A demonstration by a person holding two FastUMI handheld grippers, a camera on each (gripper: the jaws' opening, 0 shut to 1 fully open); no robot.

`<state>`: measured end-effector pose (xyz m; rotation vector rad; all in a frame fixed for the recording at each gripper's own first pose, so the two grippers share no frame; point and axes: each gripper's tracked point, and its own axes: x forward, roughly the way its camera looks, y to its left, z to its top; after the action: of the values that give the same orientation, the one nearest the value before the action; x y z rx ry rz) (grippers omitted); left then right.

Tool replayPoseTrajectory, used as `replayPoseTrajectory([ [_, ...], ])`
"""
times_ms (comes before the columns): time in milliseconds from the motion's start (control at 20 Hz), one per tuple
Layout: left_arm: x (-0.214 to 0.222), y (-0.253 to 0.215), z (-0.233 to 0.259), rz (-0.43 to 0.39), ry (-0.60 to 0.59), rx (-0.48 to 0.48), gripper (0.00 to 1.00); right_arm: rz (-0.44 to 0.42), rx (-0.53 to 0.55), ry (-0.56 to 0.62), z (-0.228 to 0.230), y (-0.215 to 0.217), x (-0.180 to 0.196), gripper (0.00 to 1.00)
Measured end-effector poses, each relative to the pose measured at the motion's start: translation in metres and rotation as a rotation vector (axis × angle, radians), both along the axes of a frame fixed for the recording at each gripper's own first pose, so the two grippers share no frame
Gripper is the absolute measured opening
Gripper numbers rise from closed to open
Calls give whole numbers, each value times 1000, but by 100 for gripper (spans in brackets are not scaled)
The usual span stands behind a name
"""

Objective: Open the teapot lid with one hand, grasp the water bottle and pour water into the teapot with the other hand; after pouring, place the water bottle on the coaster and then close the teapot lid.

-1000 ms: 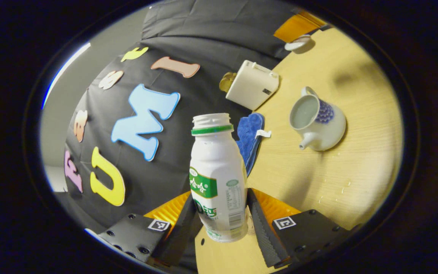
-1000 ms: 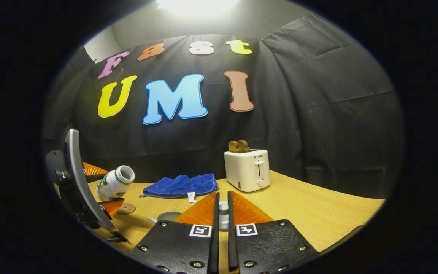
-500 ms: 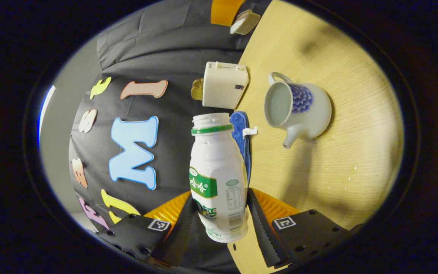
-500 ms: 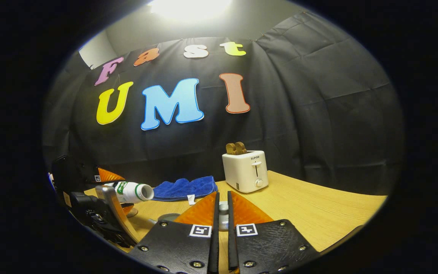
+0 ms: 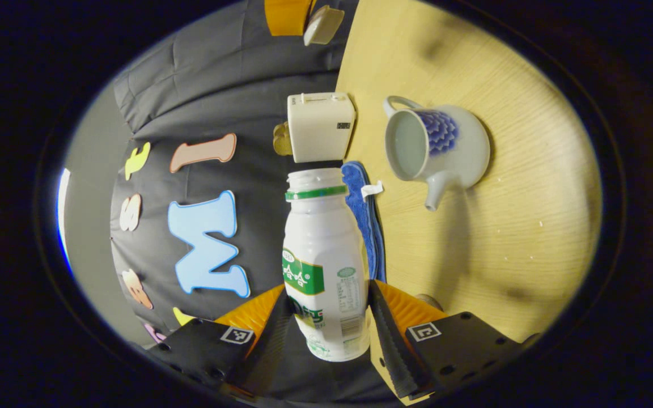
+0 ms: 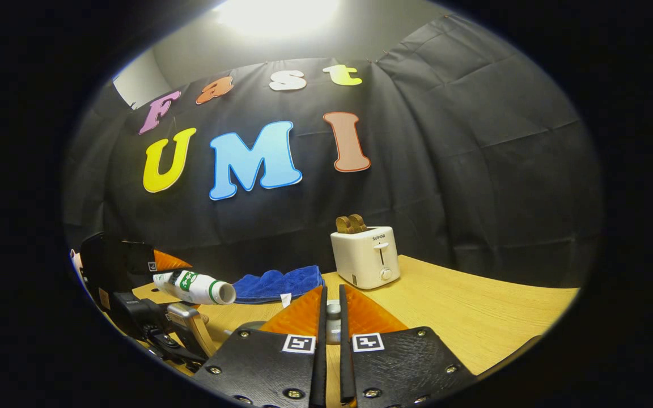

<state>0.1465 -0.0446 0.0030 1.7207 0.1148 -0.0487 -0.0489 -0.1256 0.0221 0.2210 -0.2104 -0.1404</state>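
My left gripper [image 5: 329,294] is shut on the white water bottle [image 5: 325,255] with a green label; its cap is off. In the right gripper view the bottle [image 6: 196,287] lies about level, mouth pointing right, above the table. The white teapot [image 5: 437,148] with a blue pattern stands lidless on the table, right of the bottle's mouth, spout toward me. My right gripper [image 6: 331,297] is shut on the knob of the teapot lid [image 6: 333,313]. The left gripper view shows that lid [image 5: 323,24] held up at the top edge. A sliver of the teapot's rim [image 6: 250,325] shows by my right fingers.
A white toaster [image 6: 366,256] with toast in it stands at the back of the wooden table [image 6: 474,317]. A blue cloth [image 6: 275,280] lies left of it. A small round coaster [image 5: 429,300] peeks out beside my left finger.
My left gripper has rolled further, tipping the bottle from slanted up to about level and bringing its mouth closer to the teapot. My right gripper has kept the lid still.
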Motion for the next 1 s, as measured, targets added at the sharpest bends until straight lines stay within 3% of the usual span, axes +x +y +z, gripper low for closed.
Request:
replayPoseTrajectory([
  [1000,-1,-3,21,-13,-18,148,89,17,26,-7,1,0,-3,9],
])
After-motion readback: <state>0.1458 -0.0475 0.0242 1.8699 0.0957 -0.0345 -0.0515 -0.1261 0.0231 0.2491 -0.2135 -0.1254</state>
